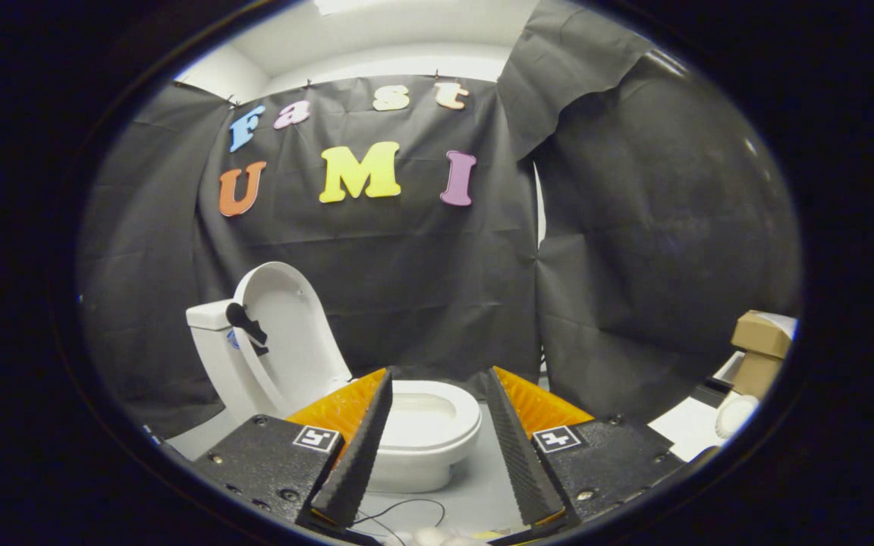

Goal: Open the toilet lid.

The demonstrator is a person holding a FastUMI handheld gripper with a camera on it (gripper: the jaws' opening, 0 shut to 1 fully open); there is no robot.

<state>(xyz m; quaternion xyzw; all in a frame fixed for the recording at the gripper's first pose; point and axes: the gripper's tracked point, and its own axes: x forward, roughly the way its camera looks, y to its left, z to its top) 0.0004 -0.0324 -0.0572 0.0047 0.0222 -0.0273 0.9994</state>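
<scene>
- Gripper [437, 375]: fingers spread wide apart, nothing held between them and neither finger in contact with any object.
- Toilet [407, 425]: small white model standing on the pale floor [482, 493], just ahead of the fingers; its bowl sits in the gap between the fingertips, nearer the left finger.
- Toilet lid [289, 326]: raised upright, leaning back against the tank [209, 315], the seat opening below it exposed.
- Dark lever-like piece [246, 324]: fixed at the tank's side, beside the raised lid.
- Thin dark cable [399, 508]: lying on the floor between the finger bases.
- Cardboard boxes [762, 345]: stacked well off to the right, with a white round object [737, 413] just below them; its nature cannot be determined.
</scene>
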